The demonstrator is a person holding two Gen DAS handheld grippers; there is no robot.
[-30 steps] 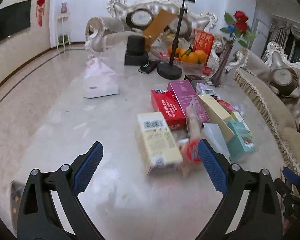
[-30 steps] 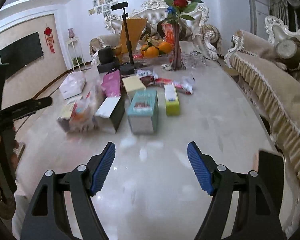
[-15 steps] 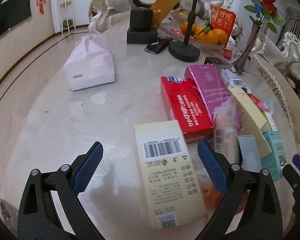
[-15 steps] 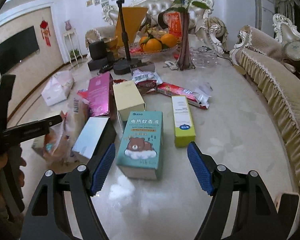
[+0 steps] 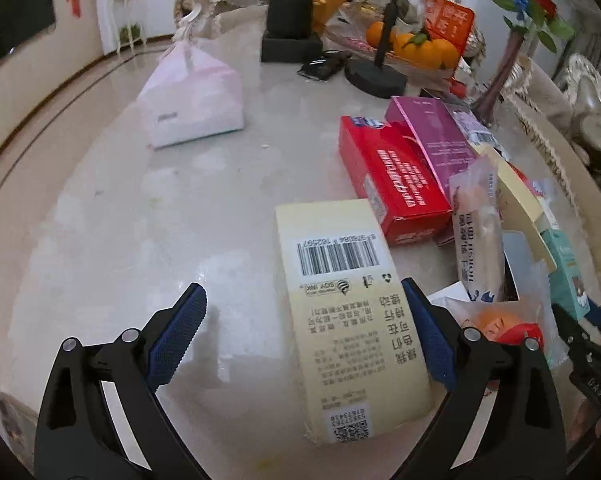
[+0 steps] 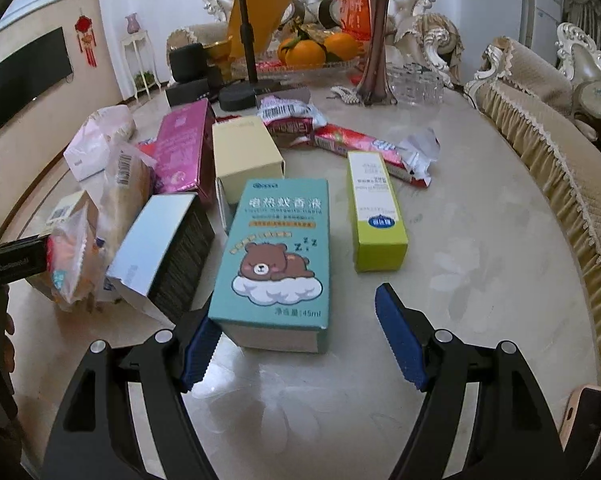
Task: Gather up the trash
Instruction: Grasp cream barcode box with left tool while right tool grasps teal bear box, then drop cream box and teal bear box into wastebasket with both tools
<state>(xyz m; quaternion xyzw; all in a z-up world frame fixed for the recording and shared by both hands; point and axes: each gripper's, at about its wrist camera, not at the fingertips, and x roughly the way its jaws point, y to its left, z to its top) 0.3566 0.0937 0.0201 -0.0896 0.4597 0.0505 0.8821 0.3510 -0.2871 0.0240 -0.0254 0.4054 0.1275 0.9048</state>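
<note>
Empty packaging lies across a marble table. My left gripper is open low over a cream barcode box; the box lies between the fingers, close to the right one and well apart from the left. Beyond it sit a red box, a magenta box and a clear snack bag. My right gripper is open around the near end of a teal box with a bear on it, which sits nearer the left finger. A lime green box lies to its right.
A silver and black box, a cream box and red wrappers crowd the middle. A tissue pack, a black stand, a fruit tray and a vase stand farther back. A sofa lines the right edge.
Both grippers have moved forward and down toward the table. The cream box has come between the left fingers, and the teal box between the right ones. Neither gripper's opening has changed.
</note>
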